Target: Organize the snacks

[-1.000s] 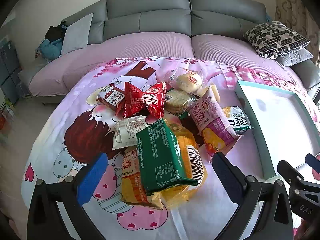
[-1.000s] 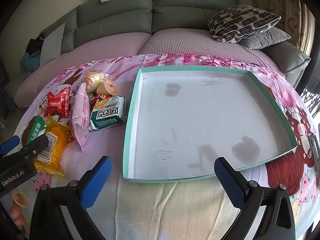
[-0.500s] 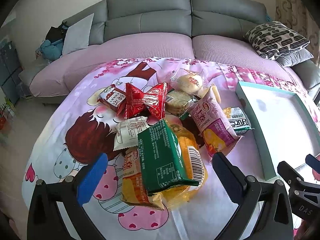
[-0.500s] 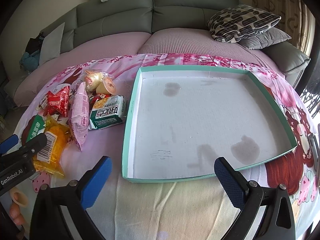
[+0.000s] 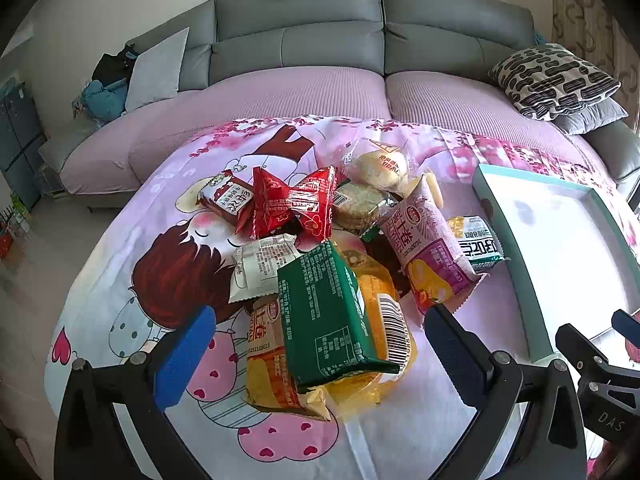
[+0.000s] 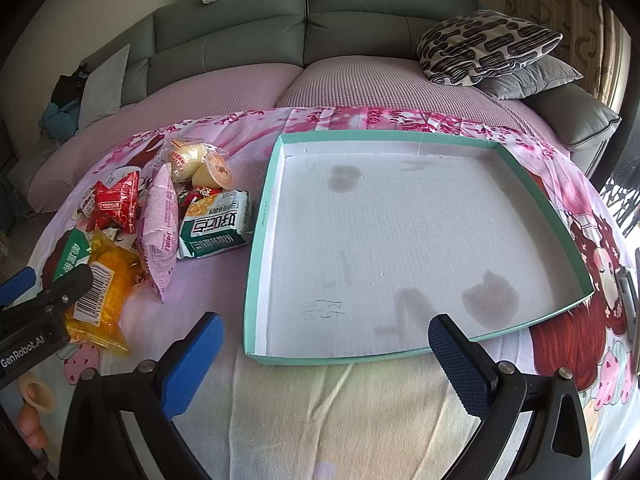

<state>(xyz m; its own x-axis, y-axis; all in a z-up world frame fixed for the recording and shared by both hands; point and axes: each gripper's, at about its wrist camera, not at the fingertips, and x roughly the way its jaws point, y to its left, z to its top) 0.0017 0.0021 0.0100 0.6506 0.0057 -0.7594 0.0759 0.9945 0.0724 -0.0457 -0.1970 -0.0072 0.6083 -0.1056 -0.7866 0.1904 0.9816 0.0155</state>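
Both jaws wide, green packet [image 5: 328, 316] between.

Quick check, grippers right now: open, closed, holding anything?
Left gripper: open, holding nothing, over the green packet.
Right gripper: open, holding nothing, at the tray's near edge.

snack pile [image 5: 328, 264] centre of my left view, on the cloth [image 5: 120, 280] | tray [image 6: 256, 280] right of pile | sofa [image 6: 304, 12] top of frame
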